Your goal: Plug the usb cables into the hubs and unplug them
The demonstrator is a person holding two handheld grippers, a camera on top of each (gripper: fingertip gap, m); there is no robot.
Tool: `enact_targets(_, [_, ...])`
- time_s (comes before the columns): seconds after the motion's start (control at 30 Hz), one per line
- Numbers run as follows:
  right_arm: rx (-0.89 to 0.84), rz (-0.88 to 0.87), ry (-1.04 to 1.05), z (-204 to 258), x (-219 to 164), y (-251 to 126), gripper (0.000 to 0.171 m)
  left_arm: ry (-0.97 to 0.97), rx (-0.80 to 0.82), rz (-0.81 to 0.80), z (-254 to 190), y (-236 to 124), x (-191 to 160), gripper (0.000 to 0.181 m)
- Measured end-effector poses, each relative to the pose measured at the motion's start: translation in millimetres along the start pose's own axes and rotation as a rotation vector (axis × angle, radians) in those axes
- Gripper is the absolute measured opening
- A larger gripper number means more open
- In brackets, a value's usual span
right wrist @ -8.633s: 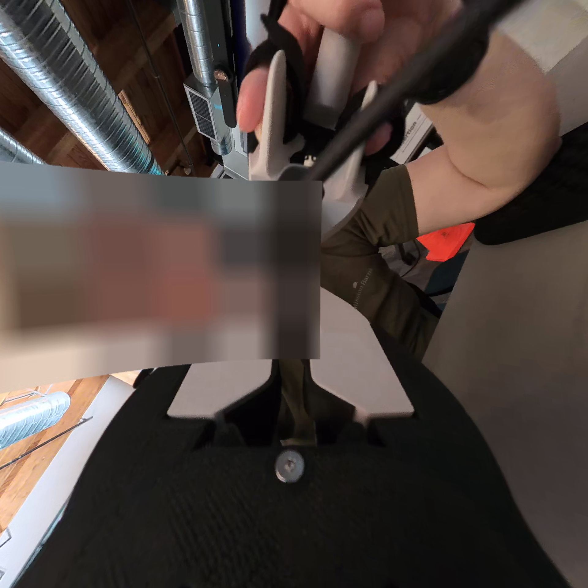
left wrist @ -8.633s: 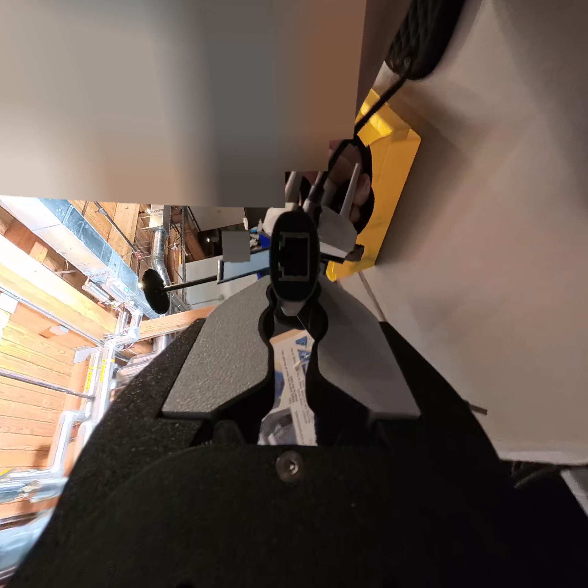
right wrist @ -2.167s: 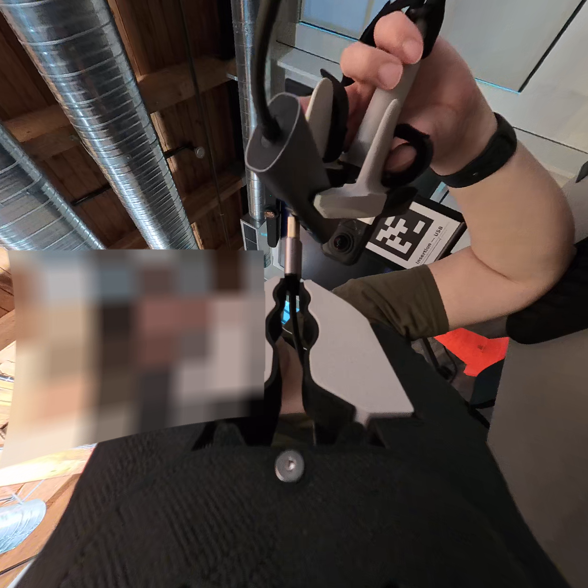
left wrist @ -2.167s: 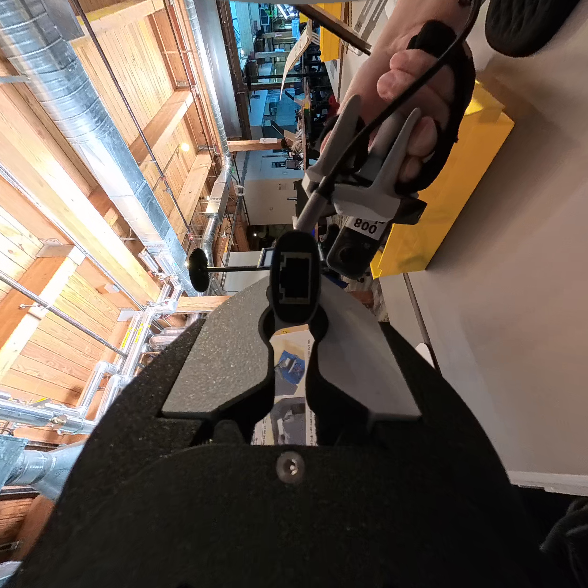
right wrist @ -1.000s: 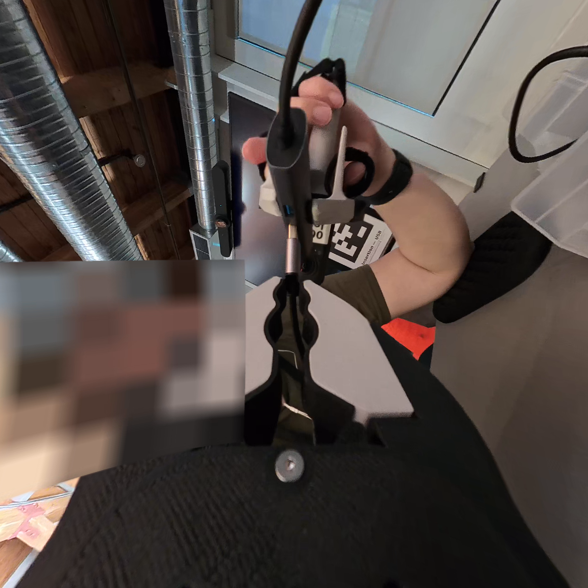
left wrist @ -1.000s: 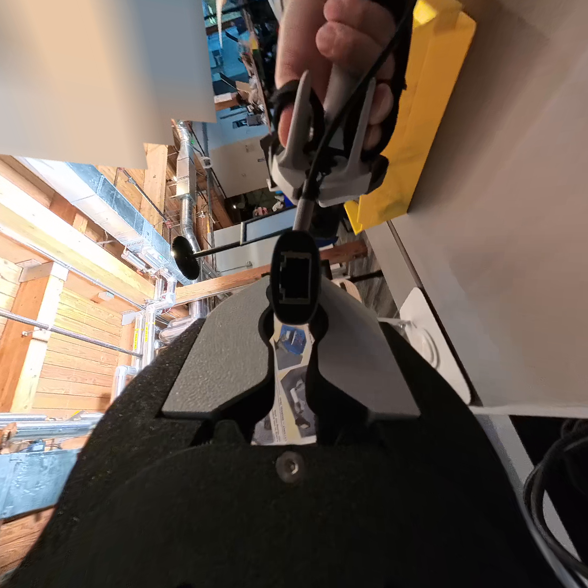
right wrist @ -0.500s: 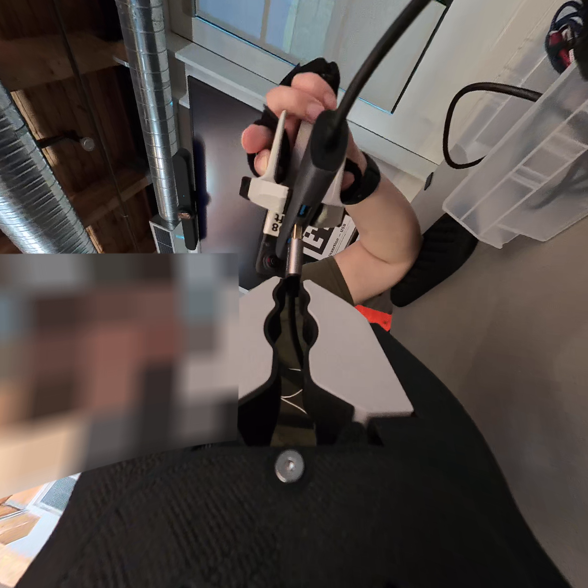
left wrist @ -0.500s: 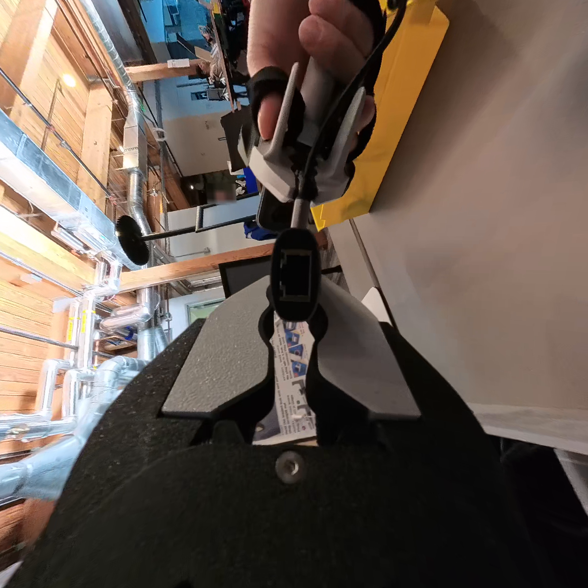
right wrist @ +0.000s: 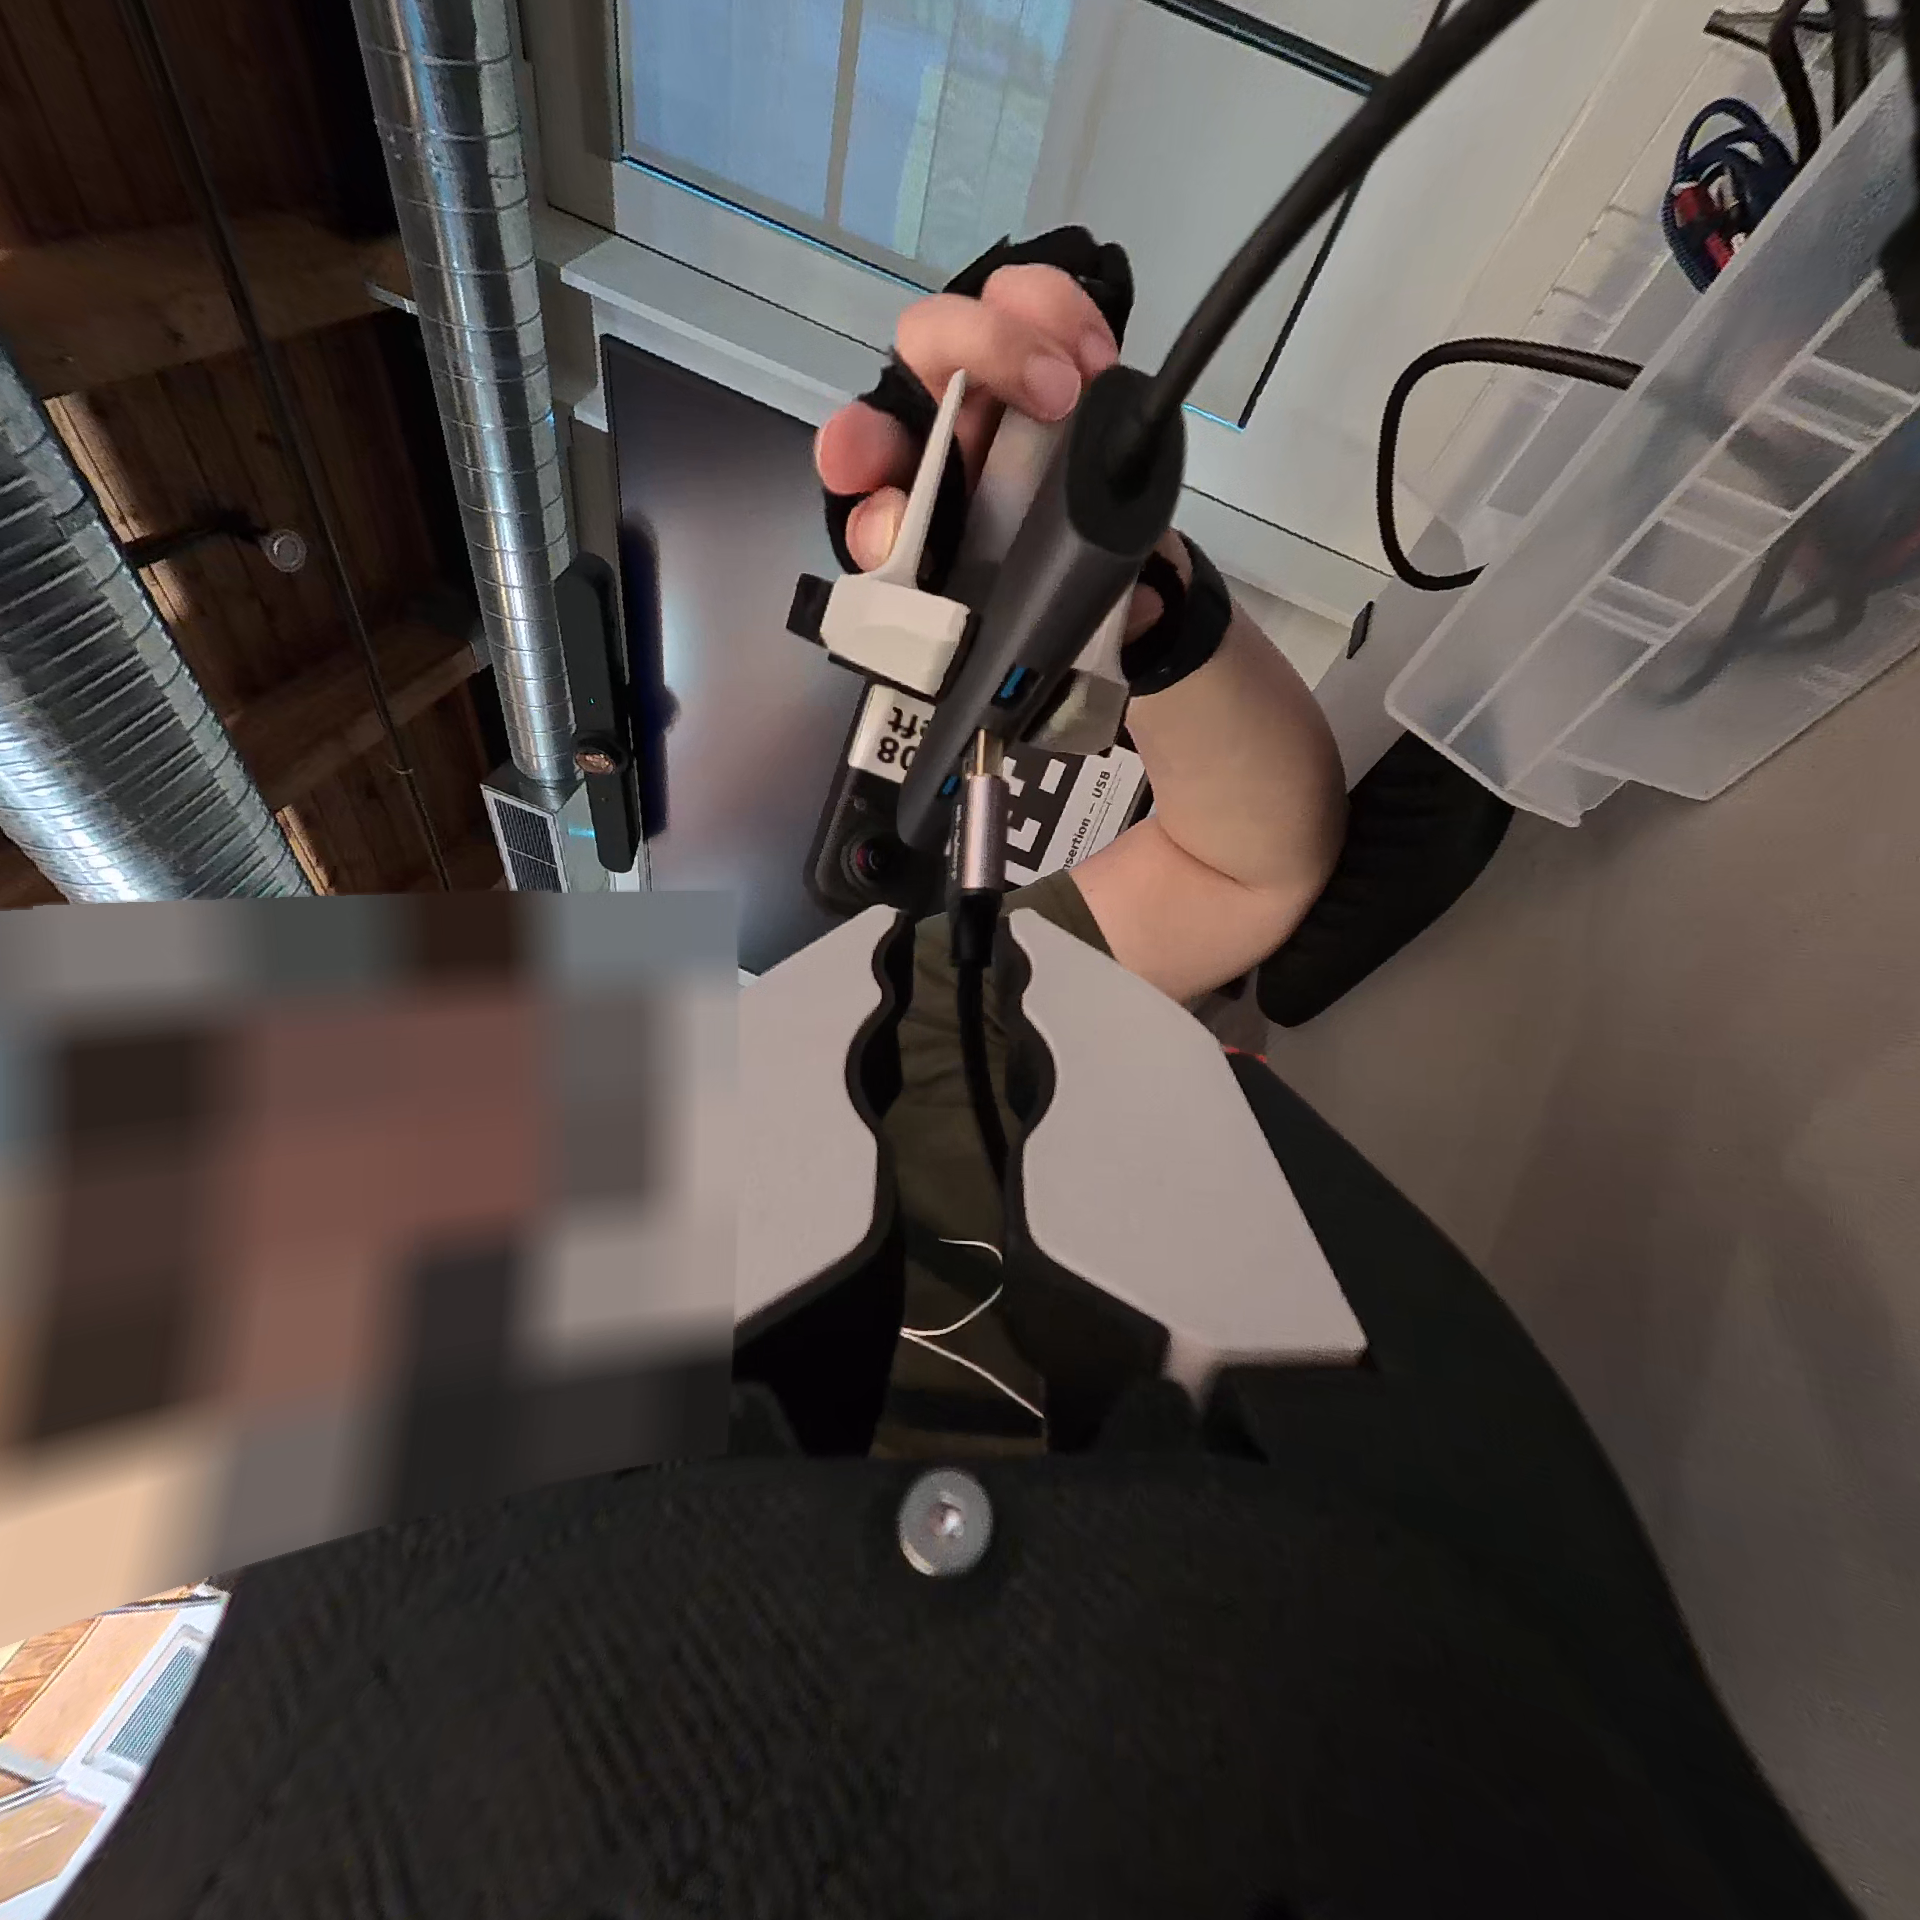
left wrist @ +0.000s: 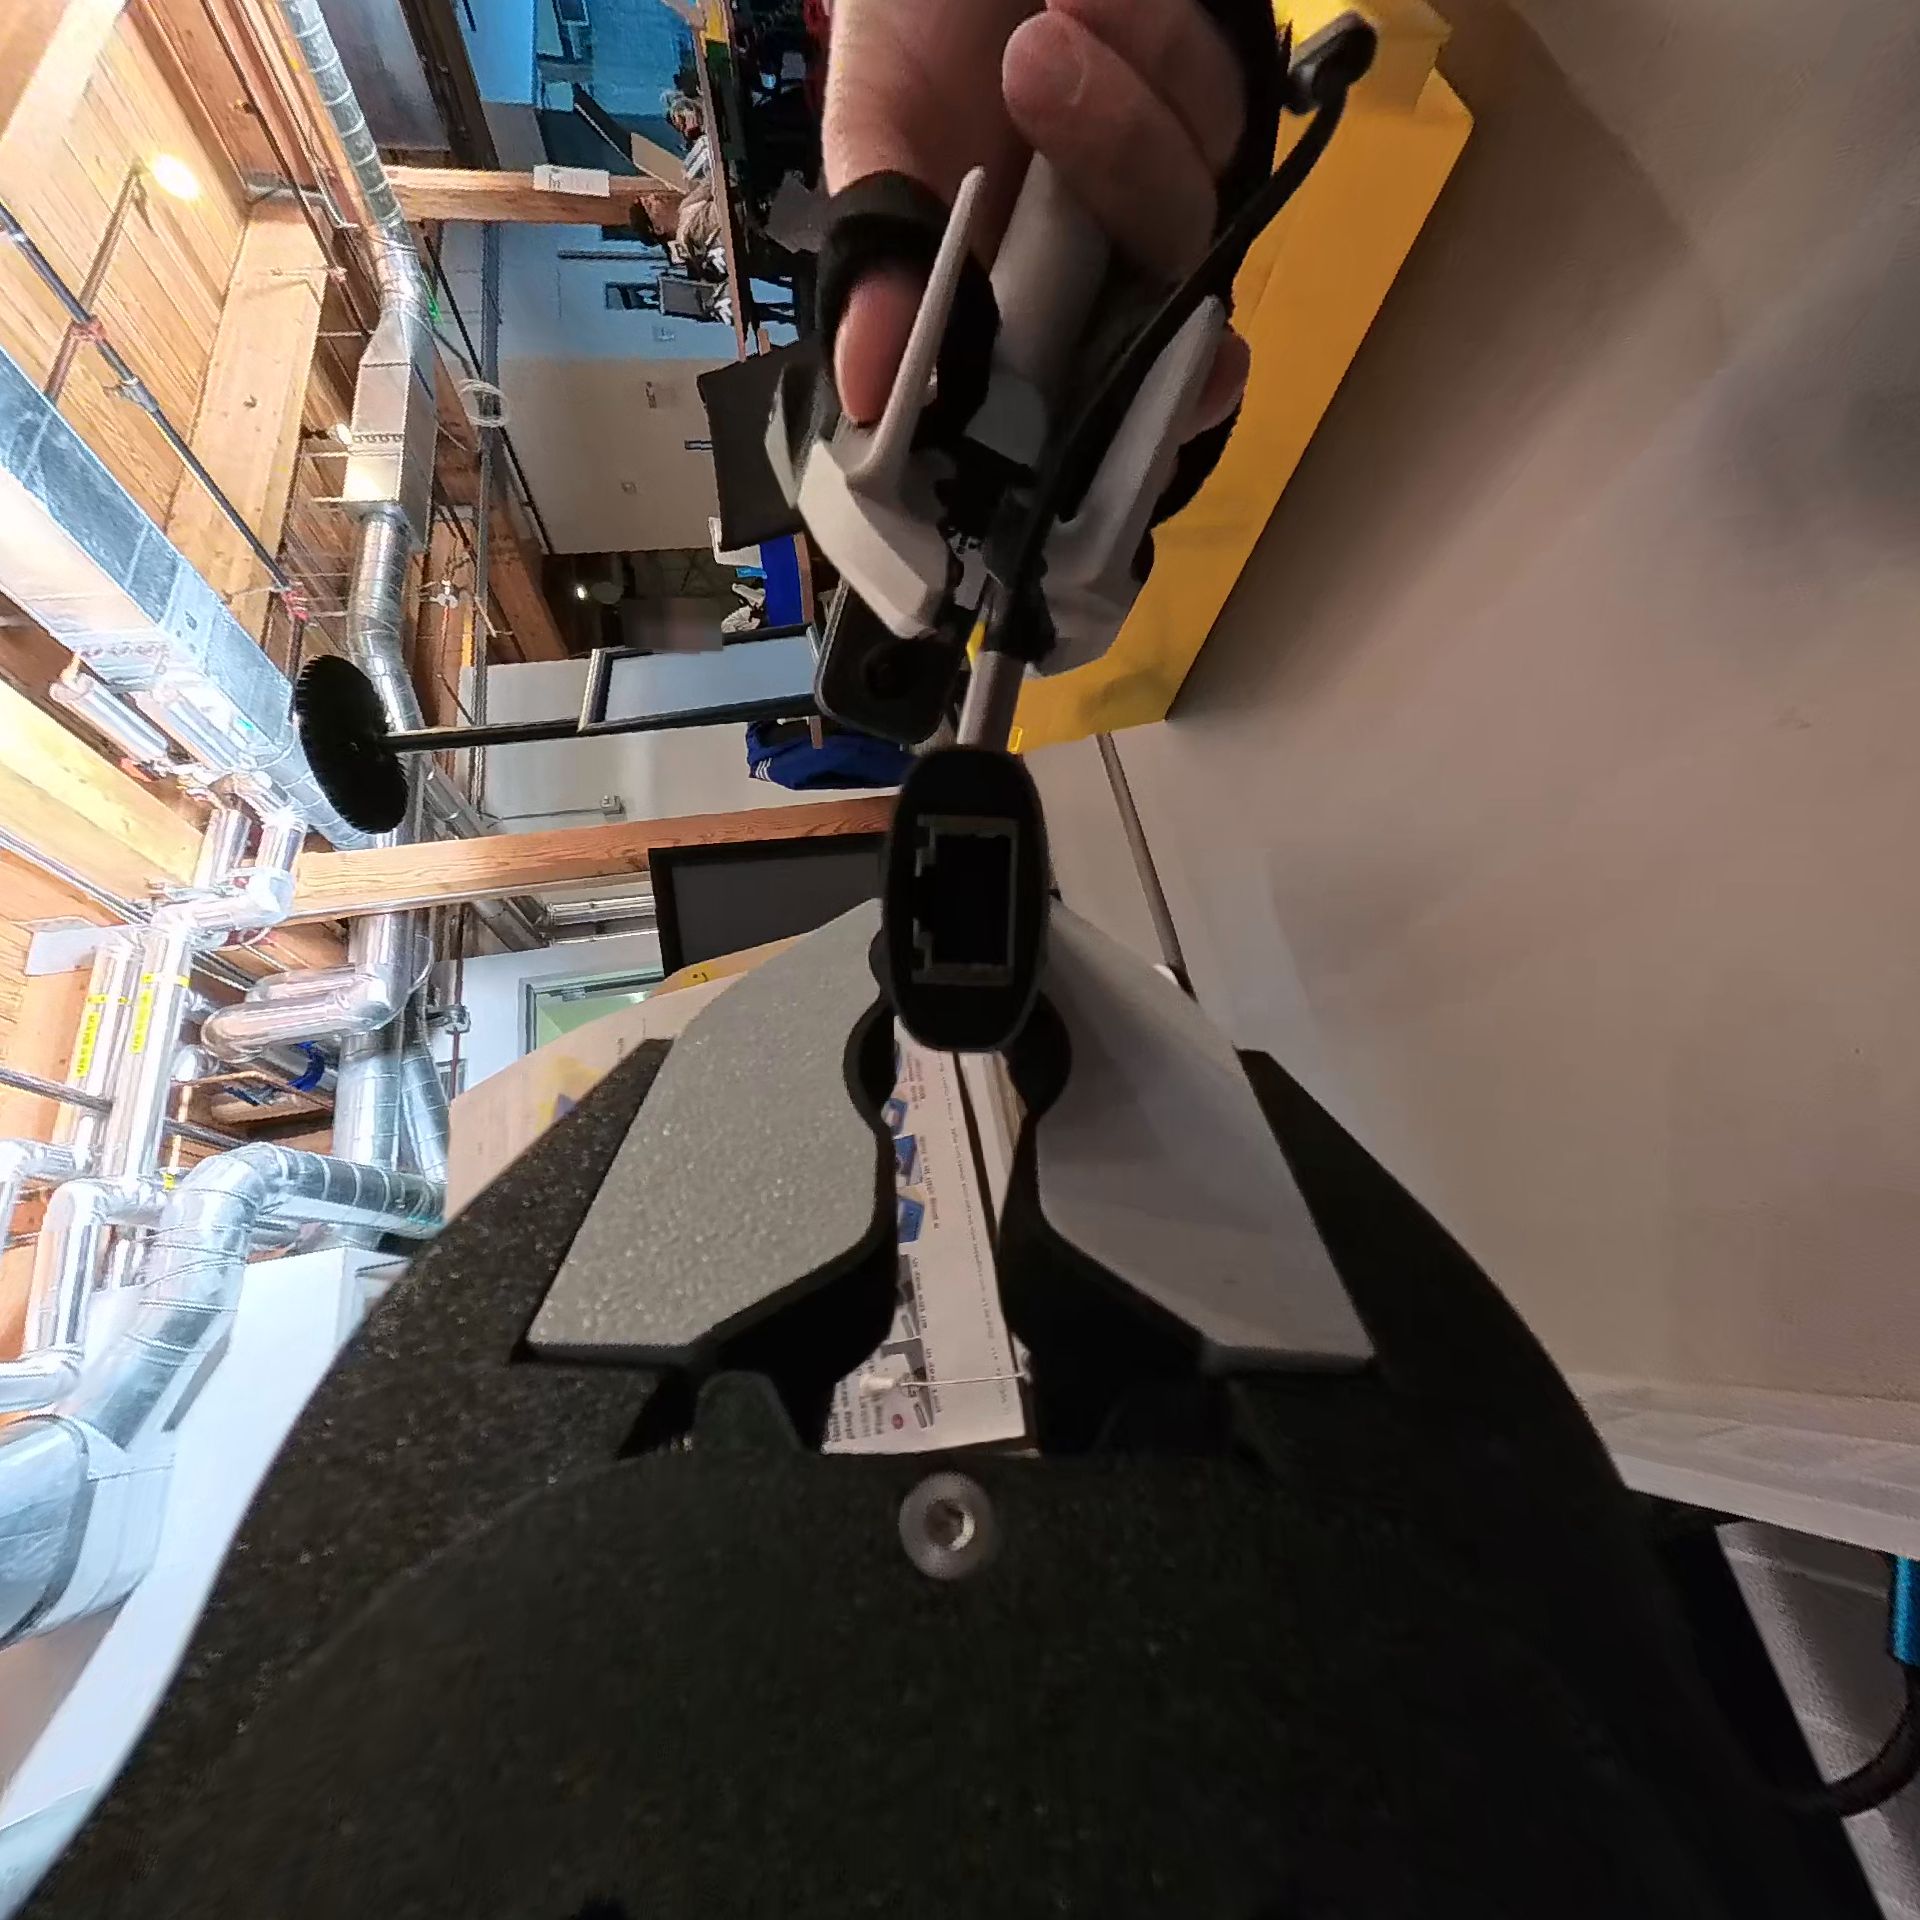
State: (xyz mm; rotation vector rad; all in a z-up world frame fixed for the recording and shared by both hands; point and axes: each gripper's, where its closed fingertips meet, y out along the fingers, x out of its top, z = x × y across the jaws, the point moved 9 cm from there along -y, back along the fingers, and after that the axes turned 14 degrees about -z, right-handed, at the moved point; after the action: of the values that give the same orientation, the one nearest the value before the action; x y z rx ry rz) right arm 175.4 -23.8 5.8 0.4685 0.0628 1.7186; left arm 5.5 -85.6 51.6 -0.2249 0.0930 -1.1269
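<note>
The USB plug [right wrist: 981, 826] has reached the hub [right wrist: 1023, 636], both grippers clamped.

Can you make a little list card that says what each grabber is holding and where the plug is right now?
left hand-held gripper: shut on the hub, its end socket facing the camera
right hand-held gripper: shut on the usb cable
plug: metal tip touching the hub's side; how deep it sits, cannot tell
background: clear plastic bin on the grey table

Grainy matt plastic is covering the fingers [left wrist: 717, 1174]; the hub [right wrist: 1049, 613] is showing smooth dark metal, the plug [right wrist: 980, 831] brushed metal, the bin [right wrist: 1683, 520] clear plastic.
</note>
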Motion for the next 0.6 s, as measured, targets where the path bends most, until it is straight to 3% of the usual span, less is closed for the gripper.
enact_targets(0.6, [-0.248, 0.005, -0.387, 24, -1, 6, 0.029, -0.114, -0.013, 0.02, -3, 6, -10, 0.017])
